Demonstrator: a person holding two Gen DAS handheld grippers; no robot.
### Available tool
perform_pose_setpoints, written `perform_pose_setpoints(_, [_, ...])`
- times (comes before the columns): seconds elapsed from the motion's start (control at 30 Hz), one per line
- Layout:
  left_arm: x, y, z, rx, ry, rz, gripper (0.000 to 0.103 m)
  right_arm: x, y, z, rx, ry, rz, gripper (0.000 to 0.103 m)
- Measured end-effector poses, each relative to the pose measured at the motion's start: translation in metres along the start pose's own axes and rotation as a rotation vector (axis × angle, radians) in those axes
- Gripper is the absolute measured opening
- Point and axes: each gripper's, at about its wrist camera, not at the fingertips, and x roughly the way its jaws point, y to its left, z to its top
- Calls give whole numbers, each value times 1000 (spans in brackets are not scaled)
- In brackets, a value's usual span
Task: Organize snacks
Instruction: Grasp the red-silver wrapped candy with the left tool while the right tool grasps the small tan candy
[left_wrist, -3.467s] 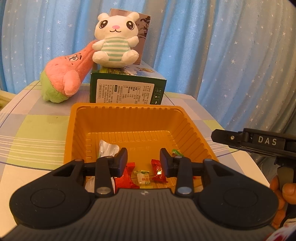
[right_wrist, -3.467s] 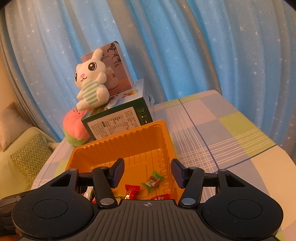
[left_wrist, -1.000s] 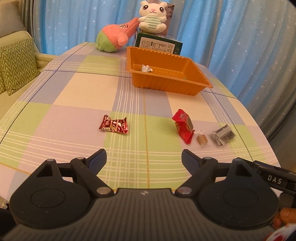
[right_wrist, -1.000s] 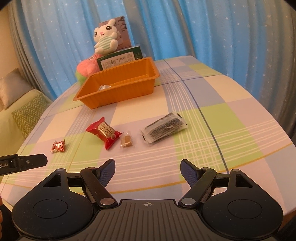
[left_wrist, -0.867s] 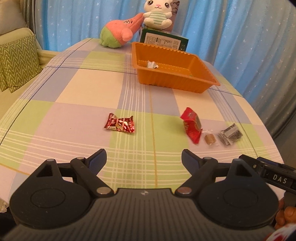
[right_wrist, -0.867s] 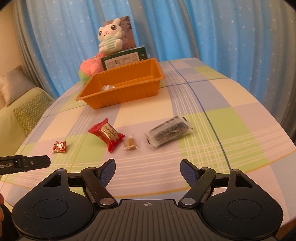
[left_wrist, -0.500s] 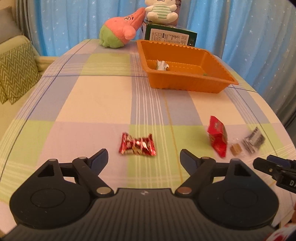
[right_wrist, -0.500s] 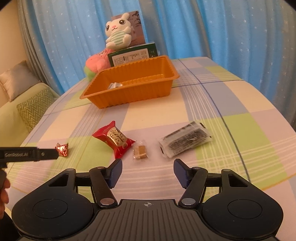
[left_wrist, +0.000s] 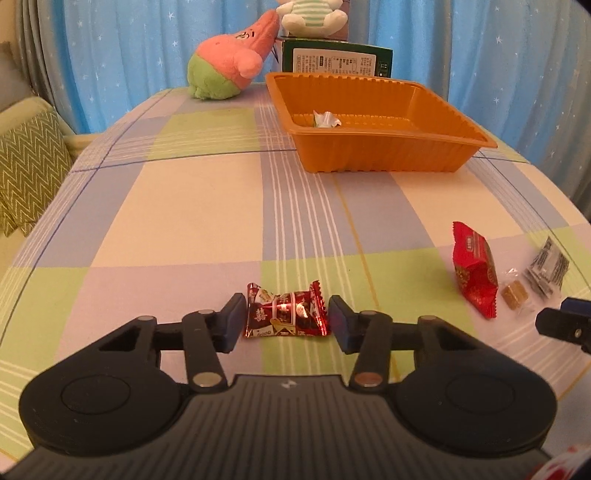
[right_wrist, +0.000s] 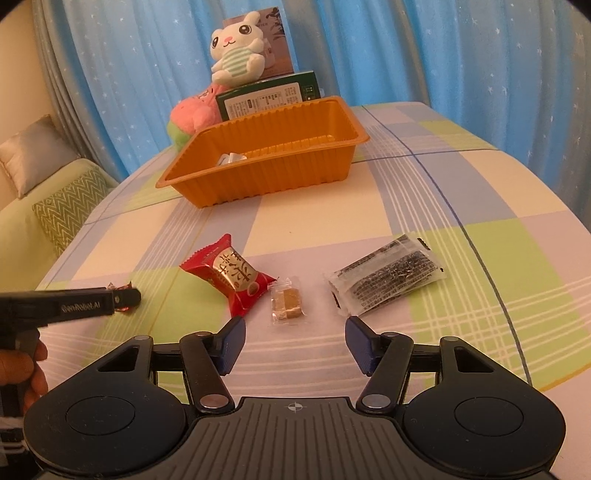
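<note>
A red foil candy (left_wrist: 286, 314) lies on the checked tablecloth between the fingers of my left gripper (left_wrist: 287, 325). Its jaws are closing, and the pads stand right at the wrapper's two ends without squeezing it. My right gripper (right_wrist: 295, 343) is open and holds nothing. It hovers just short of a small tan candy (right_wrist: 286, 301) in clear wrap. A red packet (right_wrist: 229, 275) lies to that candy's left and a dark clear packet (right_wrist: 388, 278) to its right. The orange tray (right_wrist: 266, 181) at the far end holds a silvery wrapped candy (right_wrist: 231, 158).
Behind the tray stand a green box (left_wrist: 332, 61), a pink and green plush (left_wrist: 225, 70) and a white rabbit plush (right_wrist: 236, 48). Blue curtains close off the back. A green sofa cushion (left_wrist: 29, 166) lies past the table's left edge.
Both grippers left the tray and came down over the near table. The left one moved onto the red foil candy and narrowed around it. The right one narrowed a little.
</note>
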Motion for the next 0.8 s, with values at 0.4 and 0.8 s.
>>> perform_pose_setpoints(0.4, [-17, 0, 0, -52, -49, -18, 31, 6, 9, 4, -58, -16, 3, 51])
perform_pose_setpoints(0.8, [-35, -14, 0, -66, -62, -80, 31, 36, 26, 9, -205, -2, -38, 41])
